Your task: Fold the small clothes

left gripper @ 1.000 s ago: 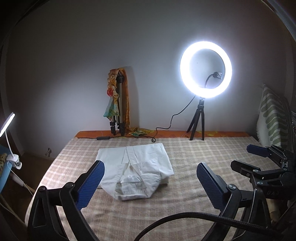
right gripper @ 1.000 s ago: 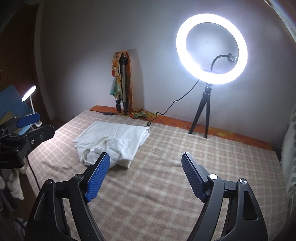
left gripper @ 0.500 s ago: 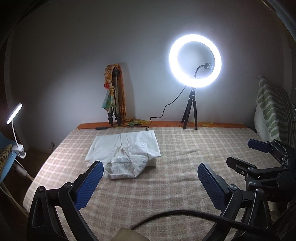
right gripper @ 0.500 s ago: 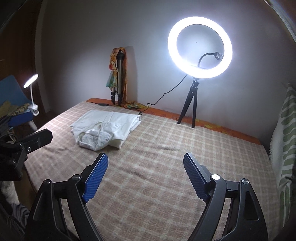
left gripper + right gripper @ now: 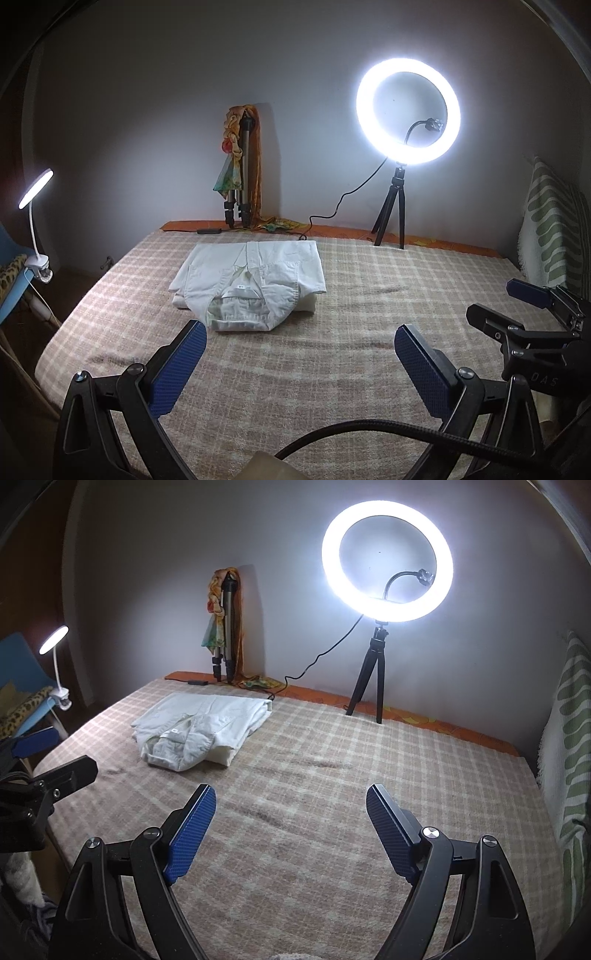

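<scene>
"DAS" reads on right gripper (image 5: pixel 532 306) body at 3 o'clock. 1 white shirt (image 5: pixel 249 284), folded, 12 o'clock. Both grippers wide, empty; left gripper (image 5: pixel 299 362) too.

**Open blanket in front, clutter along the wall**

The blanket (image 5: pixel 332 775) lies bare ahead of both grippers. The shirt (image 5: pixel 251 284) sits far left; the ring light (image 5: pixel 369 686) and folded tripod (image 5: pixel 236 184) stand along the far edge.

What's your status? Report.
Left hand-held gripper open, empty. Right hand-held gripper open, empty. White shirt folded on bed, untouched. Nothing between.
</scene>
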Available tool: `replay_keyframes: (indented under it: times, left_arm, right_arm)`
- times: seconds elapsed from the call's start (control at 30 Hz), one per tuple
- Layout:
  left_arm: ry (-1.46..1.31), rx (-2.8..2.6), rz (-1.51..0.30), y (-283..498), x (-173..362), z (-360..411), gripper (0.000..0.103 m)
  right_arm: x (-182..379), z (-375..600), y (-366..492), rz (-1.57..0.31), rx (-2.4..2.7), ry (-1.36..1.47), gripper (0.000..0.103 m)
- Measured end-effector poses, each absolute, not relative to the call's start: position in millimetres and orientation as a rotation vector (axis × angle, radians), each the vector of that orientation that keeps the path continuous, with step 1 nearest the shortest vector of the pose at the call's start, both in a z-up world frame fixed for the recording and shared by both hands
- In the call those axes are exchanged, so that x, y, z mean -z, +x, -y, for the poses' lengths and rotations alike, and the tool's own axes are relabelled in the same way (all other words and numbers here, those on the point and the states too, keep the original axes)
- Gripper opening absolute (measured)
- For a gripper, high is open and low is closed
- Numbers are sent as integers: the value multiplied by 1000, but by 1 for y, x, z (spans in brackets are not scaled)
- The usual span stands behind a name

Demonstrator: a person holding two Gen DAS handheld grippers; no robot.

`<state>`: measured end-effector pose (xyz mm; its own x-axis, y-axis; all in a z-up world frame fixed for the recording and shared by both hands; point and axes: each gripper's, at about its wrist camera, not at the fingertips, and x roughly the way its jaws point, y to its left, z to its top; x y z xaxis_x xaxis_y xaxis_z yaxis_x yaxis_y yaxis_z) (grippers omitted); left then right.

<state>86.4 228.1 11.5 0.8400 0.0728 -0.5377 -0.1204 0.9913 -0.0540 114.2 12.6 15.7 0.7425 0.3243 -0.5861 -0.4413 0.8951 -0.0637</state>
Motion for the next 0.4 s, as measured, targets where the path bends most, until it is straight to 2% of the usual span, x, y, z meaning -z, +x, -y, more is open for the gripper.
replay_keyframes:
  times: [0.4]
  left_arm:
    - [-72,-107,-562,90,-7,-231,103]
  right_arm:
    - [-9,-18,117,-623,-435,-222,84]
